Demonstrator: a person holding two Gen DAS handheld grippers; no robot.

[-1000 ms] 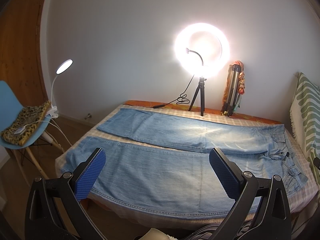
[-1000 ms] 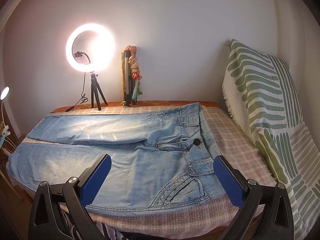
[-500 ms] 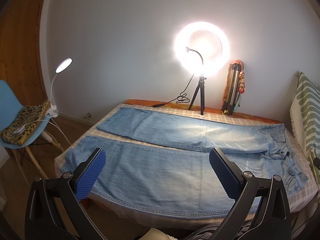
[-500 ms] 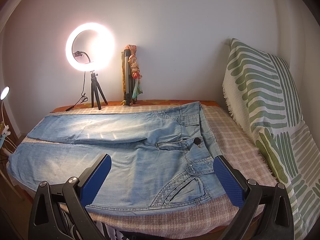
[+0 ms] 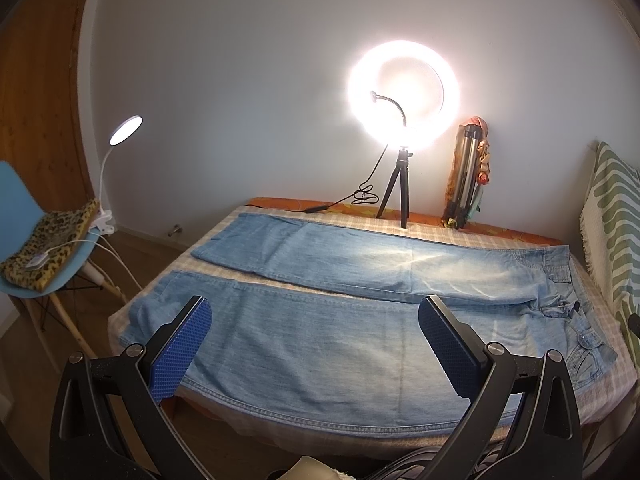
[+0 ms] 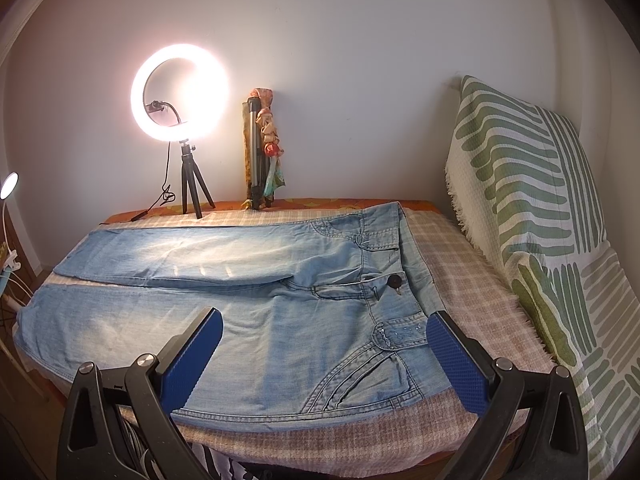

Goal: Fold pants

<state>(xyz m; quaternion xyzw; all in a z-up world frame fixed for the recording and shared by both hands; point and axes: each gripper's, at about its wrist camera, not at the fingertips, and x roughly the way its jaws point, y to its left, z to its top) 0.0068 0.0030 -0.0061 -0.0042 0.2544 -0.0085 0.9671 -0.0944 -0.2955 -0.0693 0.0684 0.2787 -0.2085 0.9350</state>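
Note:
Light blue denim pants lie flat and unfolded on the checked bed cover, legs side by side pointing left, waistband at the right. In the right wrist view the pants show their button, fly and front pockets. My left gripper is open and empty, held above the bed's near edge over the near leg. My right gripper is open and empty, held above the near edge over the hip and pocket area. Neither touches the cloth.
A lit ring light on a tripod and a folded tripod stand at the bed's far edge. A green-striped cushion leans at the right. A blue chair with a leopard cloth and clip lamp stands left.
Both views have shifted only slightly; the grippers stay open and the pants have not moved.

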